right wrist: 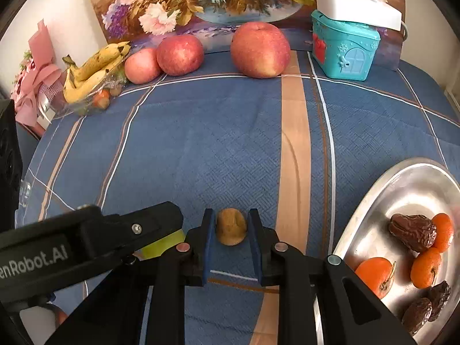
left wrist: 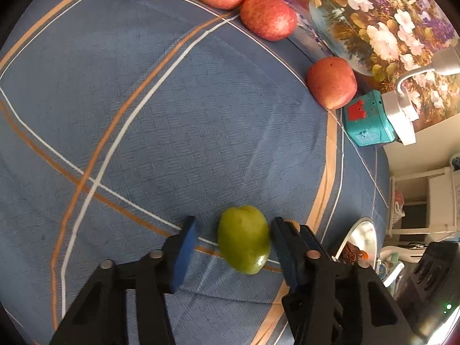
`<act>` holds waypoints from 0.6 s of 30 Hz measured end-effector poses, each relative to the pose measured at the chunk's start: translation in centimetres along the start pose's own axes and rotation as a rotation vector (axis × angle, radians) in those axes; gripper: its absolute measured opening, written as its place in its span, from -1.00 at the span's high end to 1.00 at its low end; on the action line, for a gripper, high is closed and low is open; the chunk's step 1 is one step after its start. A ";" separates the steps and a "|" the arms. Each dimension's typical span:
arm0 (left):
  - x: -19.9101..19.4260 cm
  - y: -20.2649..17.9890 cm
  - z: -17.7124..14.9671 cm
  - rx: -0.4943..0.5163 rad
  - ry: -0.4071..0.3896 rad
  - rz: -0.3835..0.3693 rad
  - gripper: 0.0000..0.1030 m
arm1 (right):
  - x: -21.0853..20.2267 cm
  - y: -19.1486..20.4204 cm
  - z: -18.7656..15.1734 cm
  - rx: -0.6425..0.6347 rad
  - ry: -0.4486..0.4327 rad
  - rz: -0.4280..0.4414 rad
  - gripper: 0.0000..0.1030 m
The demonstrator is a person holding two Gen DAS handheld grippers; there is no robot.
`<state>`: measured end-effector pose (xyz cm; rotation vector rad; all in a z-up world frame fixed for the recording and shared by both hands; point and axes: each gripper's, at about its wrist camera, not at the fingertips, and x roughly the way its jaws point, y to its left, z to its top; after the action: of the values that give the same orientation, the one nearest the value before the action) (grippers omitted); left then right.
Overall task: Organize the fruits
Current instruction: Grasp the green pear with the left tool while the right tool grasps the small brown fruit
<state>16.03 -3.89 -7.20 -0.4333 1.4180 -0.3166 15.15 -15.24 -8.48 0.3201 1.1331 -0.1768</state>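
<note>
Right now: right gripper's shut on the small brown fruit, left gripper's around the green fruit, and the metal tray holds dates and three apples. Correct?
Not quite. In the right wrist view the metal tray holds dates and three small oranges, not apples. The apples sit at the far edge of the cloth. The rest stands.

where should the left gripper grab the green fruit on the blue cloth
Across its narrower middle, coming down from above. The green fruit lies on its side on the blue cloth, long axis pointing away from the left gripper, so its rounded flanks face the two fingers. One finger sits beside it; the other stands clear.
</note>
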 end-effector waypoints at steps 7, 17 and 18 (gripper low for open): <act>0.1 -0.9 -1.0 0.007 0.020 -0.035 0.19 | -0.8 -0.1 -0.8 -0.006 0.011 -0.015 0.53; -1.6 0.3 -2.6 -0.027 0.002 -0.044 0.20 | -2.4 -0.3 -2.2 0.015 0.035 -0.037 0.54; -1.9 0.5 -2.8 -0.035 -0.001 -0.052 0.20 | -2.7 -0.4 -2.3 0.021 0.032 -0.031 0.54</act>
<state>13.03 -2.86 -5.99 -0.4994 1.4148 -0.3343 11.91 -14.85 -6.97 0.3248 1.1689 -0.2113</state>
